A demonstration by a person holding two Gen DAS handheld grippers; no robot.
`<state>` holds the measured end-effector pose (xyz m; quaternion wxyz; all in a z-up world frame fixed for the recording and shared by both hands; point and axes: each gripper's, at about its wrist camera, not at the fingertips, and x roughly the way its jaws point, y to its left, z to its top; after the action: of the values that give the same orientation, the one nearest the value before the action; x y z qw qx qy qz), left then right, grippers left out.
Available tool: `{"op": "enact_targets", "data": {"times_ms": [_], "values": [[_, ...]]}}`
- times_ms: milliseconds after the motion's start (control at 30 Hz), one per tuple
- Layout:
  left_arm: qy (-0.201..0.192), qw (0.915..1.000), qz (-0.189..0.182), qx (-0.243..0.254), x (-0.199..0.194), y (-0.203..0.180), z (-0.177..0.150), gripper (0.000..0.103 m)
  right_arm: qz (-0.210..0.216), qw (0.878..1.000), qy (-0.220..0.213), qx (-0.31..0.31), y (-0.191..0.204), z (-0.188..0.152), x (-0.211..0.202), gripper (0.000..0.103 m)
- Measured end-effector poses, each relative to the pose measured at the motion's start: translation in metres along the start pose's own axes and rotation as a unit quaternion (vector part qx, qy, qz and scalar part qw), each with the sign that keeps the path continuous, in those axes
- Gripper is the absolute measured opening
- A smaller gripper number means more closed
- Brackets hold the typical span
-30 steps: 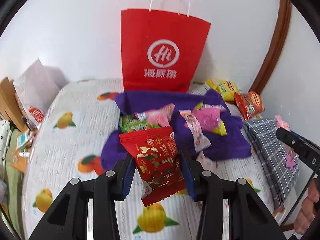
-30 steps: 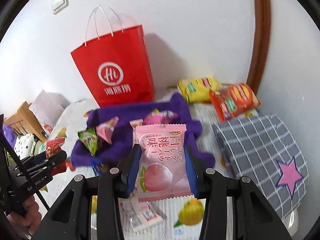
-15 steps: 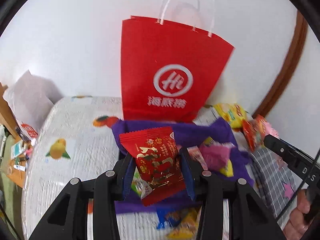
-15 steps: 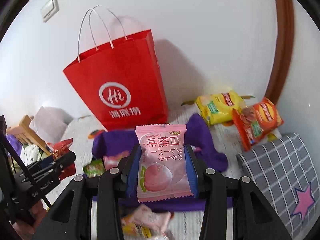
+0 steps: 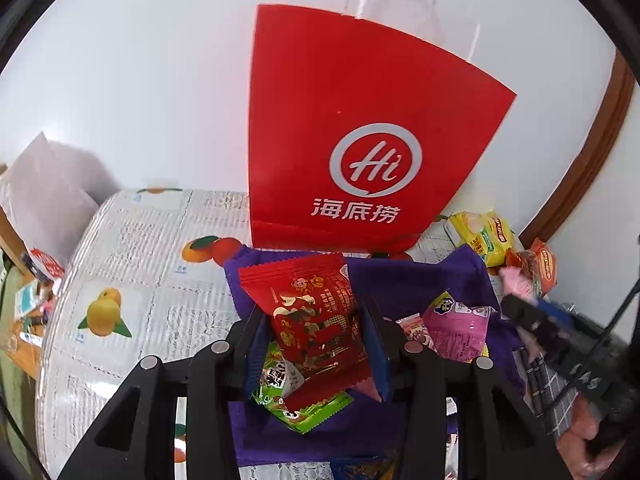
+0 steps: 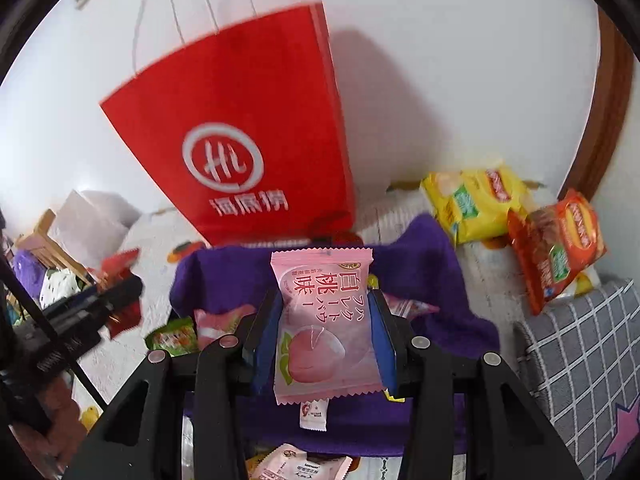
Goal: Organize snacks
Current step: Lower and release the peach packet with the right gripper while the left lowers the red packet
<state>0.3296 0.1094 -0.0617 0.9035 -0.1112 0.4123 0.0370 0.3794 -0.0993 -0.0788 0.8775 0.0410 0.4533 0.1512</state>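
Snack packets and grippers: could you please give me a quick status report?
Left gripper shut on red packet. Right gripper shut on pink peach packet. Both over purple cloth, red paper bag upright behind. Nothing blocking.

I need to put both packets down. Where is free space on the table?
Free: the fruit-print tablecloth left of the purple cloth, in front of the red bag. Crowded: the purple cloth, and the right corner with the yellow packet and orange packet.

One red bag (image 6: 240, 128), one purple cloth (image 6: 424, 252), one yellow packet (image 6: 476, 204), one orange packet (image 6: 560, 244), one grey checked cloth (image 6: 580, 360), two hand-held grippers, left (image 5: 316, 344) and right (image 6: 326, 344).
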Motion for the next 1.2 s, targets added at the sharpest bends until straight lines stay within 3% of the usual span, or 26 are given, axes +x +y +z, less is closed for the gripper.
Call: {"op": "enact_targets", "data": {"times_ms": [133, 300, 633, 767, 1200], "values": [[0.006, 0.9998, 0.01, -0.015, 0.003, 0.009, 0.001, 0.041, 0.028, 0.999, 0.044, 0.018, -0.006, -0.002, 0.02, 0.043], [0.011, 0.9996, -0.003, -0.027, 0.003, 0.011, 0.0, 0.041, 0.024, 0.995, 0.092, 0.024, -0.009, -0.008, 0.044, 0.043], [0.012, 0.9997, 0.001, -0.019, 0.004, 0.004, -0.002, 0.041, 0.026, 0.991, 0.13, 0.013, -0.003, -0.014, 0.061, 0.043], [0.012, 0.9997, 0.002, -0.019, 0.003, 0.004, -0.002, 0.041, 0.043, 0.984, 0.167, 0.035, -0.008, -0.018, 0.075, 0.043], [0.02, 0.9994, 0.005, -0.027, 0.007, 0.007, -0.002, 0.041, 0.017, 0.984, 0.175, 0.034, -0.009, -0.019, 0.084, 0.045]]}}
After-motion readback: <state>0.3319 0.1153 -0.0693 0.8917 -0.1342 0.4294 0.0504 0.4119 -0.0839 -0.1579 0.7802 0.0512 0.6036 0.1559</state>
